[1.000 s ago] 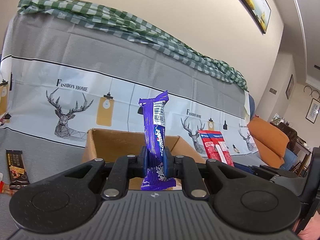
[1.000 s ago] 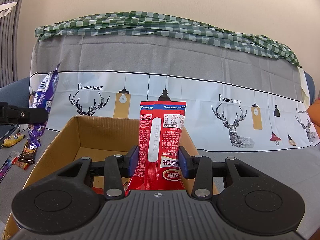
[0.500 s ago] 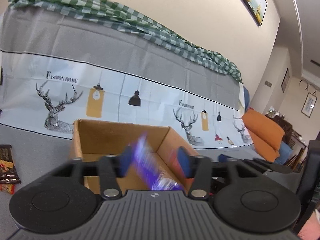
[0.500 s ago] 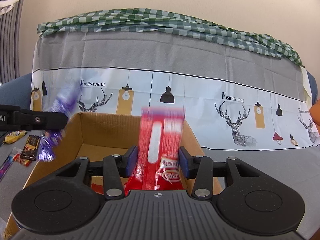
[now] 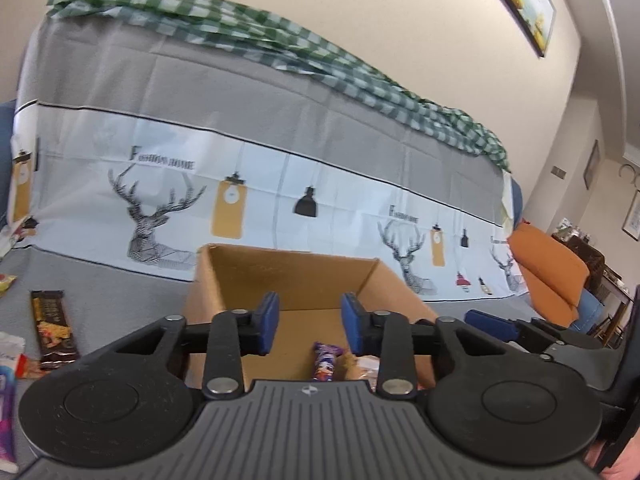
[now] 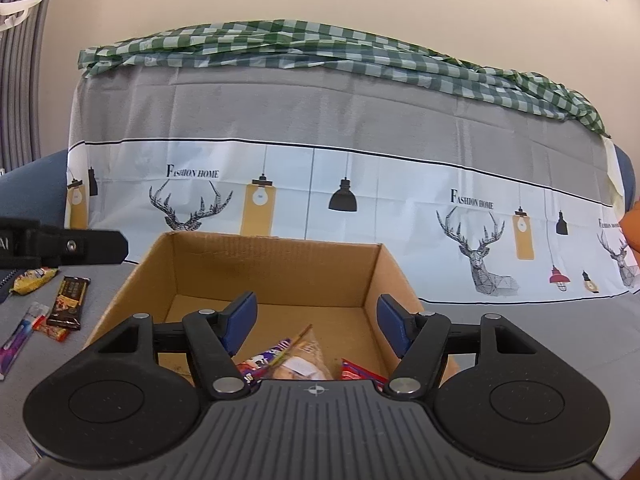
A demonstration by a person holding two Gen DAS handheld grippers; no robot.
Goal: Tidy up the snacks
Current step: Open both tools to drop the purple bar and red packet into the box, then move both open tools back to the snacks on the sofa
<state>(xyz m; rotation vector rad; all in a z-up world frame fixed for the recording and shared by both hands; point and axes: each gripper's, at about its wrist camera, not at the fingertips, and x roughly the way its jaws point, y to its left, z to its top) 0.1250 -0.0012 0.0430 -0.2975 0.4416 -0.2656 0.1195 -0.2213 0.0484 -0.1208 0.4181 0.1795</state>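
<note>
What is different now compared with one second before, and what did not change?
Both grippers let go. The left gripper dropped its purple bar into the cardboard box; its jaws are closing, with nothing between them. The right gripper dropped its red packet there; its jaws are opening. The box and the brown bar on the cloth stayed.

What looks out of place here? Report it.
Several snacks lie outside the cardboard box on the grey cloth to its left: a dark bar, a yellow packet and a purple wrapper. Nothing looks spilled or damaged.
</note>
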